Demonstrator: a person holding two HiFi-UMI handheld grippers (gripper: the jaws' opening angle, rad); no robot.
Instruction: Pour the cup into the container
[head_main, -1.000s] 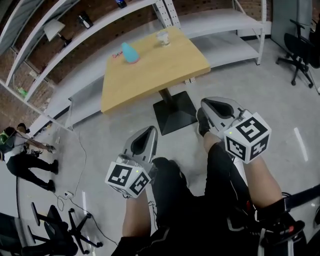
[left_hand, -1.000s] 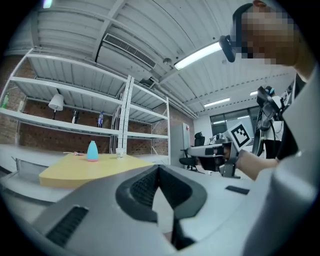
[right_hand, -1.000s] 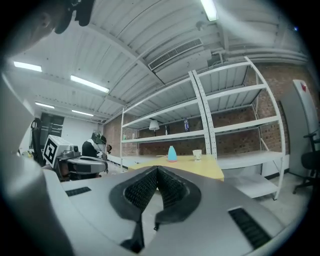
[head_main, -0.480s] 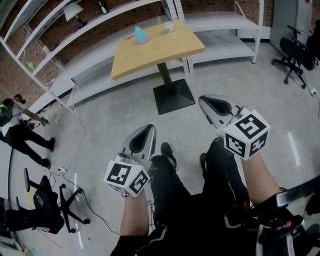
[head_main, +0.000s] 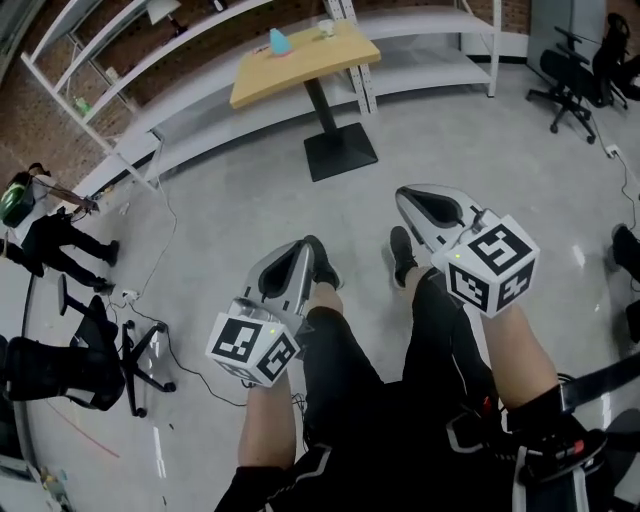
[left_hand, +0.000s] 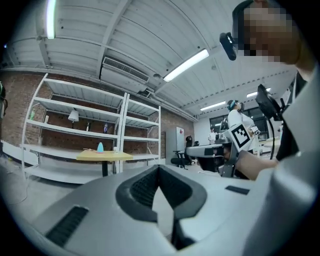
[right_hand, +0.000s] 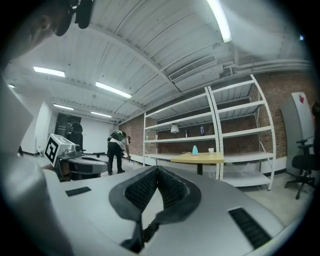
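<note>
The small pale cup (head_main: 325, 28) stands on the light wooden square tabletop (head_main: 310, 62), near its far right corner in the head view. At the cup's 8 o'clock, apart from it on the same tabletop, sits the light blue cone-shaped container (head_main: 279, 42). Neither is touched by anything. The tabletop rests on a black pedestal with a flat square black foot (head_main: 340, 152), on the grey floor (head_main: 230, 215), at about 12 o'clock in the head view.

Both grippers are well apart from the table, toward 6 o'clock from it and pointing level. The left gripper (head_main: 296, 256) has its jaws brought together at the tips with nothing between them. The right gripper (head_main: 421, 201) likewise has its jaws fully closed and holds nothing. Each carries a cube with black and white square markers at its rear. In each gripper view the table, with the container and the cup, appears small and far off beyond the closed jaws.

Below the grippers are the person's legs in black shorts (head_main: 440, 345) and two black shoes (head_main: 402, 256).

White metal shelving (head_main: 425, 28) runs behind the table along a brick wall (right_hand: 292, 100). Black office chairs (head_main: 565, 75) stand at 2 o'clock from the table. At 9 o'clock in the head view another person in dark clothes (head_main: 45, 235) bends over.
</note>
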